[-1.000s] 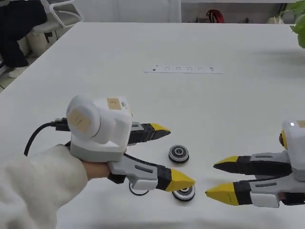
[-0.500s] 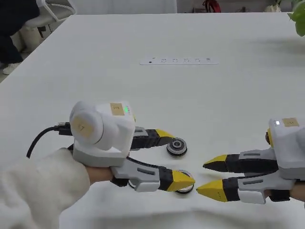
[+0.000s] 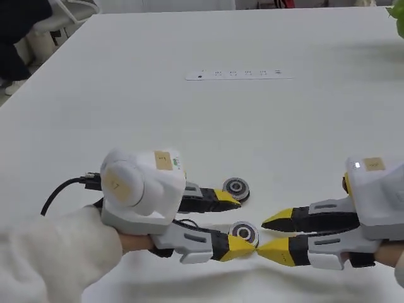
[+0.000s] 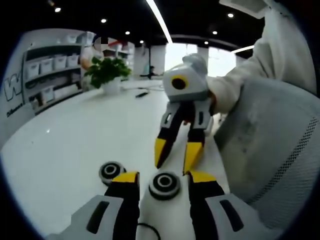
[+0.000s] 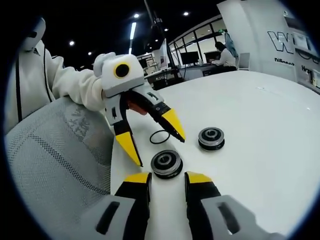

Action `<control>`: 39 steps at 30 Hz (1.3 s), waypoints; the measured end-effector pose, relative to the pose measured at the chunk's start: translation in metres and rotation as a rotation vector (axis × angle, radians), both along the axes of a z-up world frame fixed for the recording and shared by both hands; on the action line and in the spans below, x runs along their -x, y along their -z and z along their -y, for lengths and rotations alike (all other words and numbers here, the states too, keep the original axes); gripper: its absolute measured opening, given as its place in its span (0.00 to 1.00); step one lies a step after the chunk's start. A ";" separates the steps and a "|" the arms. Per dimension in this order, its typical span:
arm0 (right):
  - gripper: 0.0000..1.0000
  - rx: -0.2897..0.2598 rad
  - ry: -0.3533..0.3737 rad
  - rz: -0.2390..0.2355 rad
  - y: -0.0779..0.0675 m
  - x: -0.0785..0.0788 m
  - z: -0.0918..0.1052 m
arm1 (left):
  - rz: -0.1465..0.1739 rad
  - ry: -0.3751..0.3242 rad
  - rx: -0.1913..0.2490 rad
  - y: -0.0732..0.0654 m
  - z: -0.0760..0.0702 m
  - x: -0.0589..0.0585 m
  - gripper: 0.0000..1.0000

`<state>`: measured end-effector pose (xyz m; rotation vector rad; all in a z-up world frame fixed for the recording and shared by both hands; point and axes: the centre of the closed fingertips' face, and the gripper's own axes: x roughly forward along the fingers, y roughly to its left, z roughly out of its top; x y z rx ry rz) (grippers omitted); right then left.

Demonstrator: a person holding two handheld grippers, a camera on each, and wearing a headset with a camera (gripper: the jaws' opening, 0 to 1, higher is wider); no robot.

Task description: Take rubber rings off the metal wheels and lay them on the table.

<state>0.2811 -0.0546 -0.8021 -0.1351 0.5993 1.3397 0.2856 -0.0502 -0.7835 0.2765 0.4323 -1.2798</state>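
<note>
Firstly, the head view: on the white table [image 3: 303, 126] the left gripper [image 3: 235, 222] reaches in from the left with its jaws wide apart. The right gripper [image 3: 267, 234] faces it from the right, its jaws parted less widely and holding nothing. Their nearer yellow tips almost meet just in front of the near wheel [image 3: 243, 233], which lies flat between the left gripper's jaws, unpinched. The far wheel [image 3: 236, 187] lies just beyond that gripper's far tip. A power strip [image 3: 238, 74] lies far across the table.

Next, the left gripper view: the near wheel sits between the spread tips with a gap on each side, and the far wheel is to its left.

Lastly, the right gripper view: the near wheel lies just ahead of the parted, empty jaws. A loose rubber ring [image 5: 160, 137] lies flat on the table behind it.
</note>
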 end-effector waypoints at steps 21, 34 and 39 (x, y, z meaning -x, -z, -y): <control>0.14 0.038 -0.040 0.063 0.007 0.002 -0.004 | 0.024 0.004 -0.026 0.007 -0.002 0.000 0.15; 0.12 0.045 -0.039 0.085 0.007 0.000 -0.003 | 0.031 0.006 -0.024 0.007 -0.004 0.003 0.14; 0.04 0.071 -0.077 0.164 0.008 0.002 -0.001 | 0.028 -0.003 -0.016 0.007 -0.005 0.003 0.14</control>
